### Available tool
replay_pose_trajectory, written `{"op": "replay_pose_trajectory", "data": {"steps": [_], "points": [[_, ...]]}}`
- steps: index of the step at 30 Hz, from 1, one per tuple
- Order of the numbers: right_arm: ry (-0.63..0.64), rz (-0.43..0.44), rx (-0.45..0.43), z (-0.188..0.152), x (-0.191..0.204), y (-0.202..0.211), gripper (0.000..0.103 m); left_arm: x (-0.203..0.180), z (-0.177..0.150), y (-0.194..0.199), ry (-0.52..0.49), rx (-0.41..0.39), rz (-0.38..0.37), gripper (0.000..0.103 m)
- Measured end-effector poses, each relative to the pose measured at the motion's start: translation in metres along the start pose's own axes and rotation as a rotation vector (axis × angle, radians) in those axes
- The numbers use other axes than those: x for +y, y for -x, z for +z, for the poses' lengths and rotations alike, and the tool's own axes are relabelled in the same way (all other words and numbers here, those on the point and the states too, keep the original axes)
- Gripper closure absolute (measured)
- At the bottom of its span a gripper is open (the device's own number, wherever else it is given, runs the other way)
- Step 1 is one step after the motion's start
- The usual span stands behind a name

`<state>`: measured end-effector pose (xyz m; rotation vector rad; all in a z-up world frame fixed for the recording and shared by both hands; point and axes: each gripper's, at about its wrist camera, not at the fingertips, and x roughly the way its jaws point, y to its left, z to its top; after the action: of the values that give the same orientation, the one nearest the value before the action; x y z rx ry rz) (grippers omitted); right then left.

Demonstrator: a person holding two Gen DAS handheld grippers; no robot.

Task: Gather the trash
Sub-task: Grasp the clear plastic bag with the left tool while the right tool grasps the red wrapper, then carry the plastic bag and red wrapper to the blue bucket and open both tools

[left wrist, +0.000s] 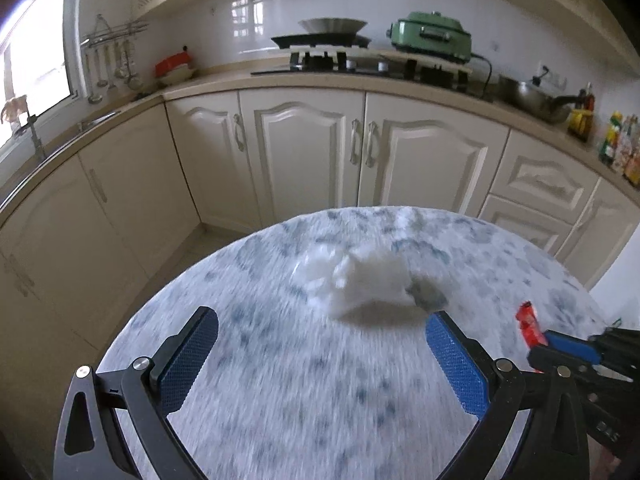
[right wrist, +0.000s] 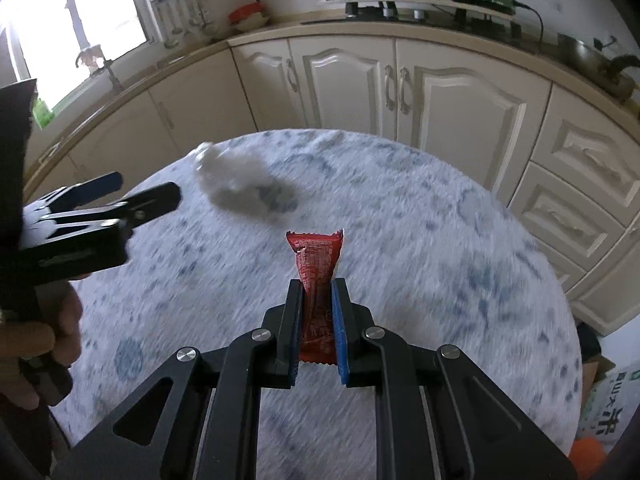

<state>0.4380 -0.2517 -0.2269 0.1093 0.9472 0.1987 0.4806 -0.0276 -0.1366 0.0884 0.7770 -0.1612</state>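
A crumpled white tissue [left wrist: 362, 280] lies on the round table with the blue-speckled cloth [left wrist: 280, 380]. My left gripper [left wrist: 320, 344] is open, its blue pads spread wide just short of the tissue. In the right wrist view the same tissue [right wrist: 232, 178] sits at the table's far left, with the left gripper [right wrist: 148, 192] near it, held by a hand. My right gripper [right wrist: 317, 292] is shut on a red snack wrapper [right wrist: 318, 264] that stands upright between its pads. The wrapper [left wrist: 529, 322] also shows at the right edge of the left wrist view.
Cream kitchen cabinets [left wrist: 304, 152] wrap around behind the table. On the counter are a stove with a pan [left wrist: 320, 40], a green cooker [left wrist: 432, 38] and a wok [left wrist: 532, 98]. A printed bag [right wrist: 612, 412] sits low at the table's right.
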Motion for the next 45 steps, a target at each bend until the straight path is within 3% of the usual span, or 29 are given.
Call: {"op": "replay_pose_trajectory", "data": {"steps": [3,6,7,8,9,11,13,19,30,38,45], "points": [[-0.019,0.004,-0.001,0.007,-0.010,-0.007,0.090,-0.009,0.019,-0.038,-0.041,0.010,0.034,0.001],[-0.037,0.013,-0.001,0.009,-0.017,-0.012,0.089,-0.016,0.028,-0.083,-0.066,0.078,0.037,0.003],[-0.042,0.016,-0.001,0.009,-0.018,-0.012,0.090,-0.017,0.030,-0.093,-0.061,0.092,0.006,0.015],[-0.047,0.018,-0.003,0.008,-0.019,-0.011,0.090,-0.016,0.031,-0.102,-0.047,0.111,-0.045,0.038],[-0.049,0.019,-0.004,0.007,-0.020,-0.011,0.090,-0.015,0.034,-0.106,-0.024,0.122,-0.103,0.045],[-0.051,0.019,-0.010,0.005,-0.020,-0.007,0.089,-0.019,0.037,-0.107,-0.034,0.106,-0.105,0.058],[-0.054,0.019,-0.017,0.002,-0.020,-0.001,0.090,-0.021,0.037,-0.107,-0.028,0.102,-0.120,0.061],[-0.061,0.016,-0.064,-0.013,-0.015,0.035,0.090,-0.032,0.019,-0.078,-0.020,0.062,-0.147,0.062],[-0.084,-0.010,-0.187,-0.056,-0.016,0.129,0.089,-0.073,-0.040,0.035,-0.027,-0.078,-0.225,0.062],[-0.109,-0.067,-0.259,-0.089,-0.036,0.192,0.089,-0.097,-0.085,0.121,-0.050,-0.135,-0.317,0.062],[-0.154,-0.136,-0.322,-0.115,-0.065,0.243,0.089,-0.128,-0.096,0.157,-0.098,-0.169,-0.395,0.062]]}}
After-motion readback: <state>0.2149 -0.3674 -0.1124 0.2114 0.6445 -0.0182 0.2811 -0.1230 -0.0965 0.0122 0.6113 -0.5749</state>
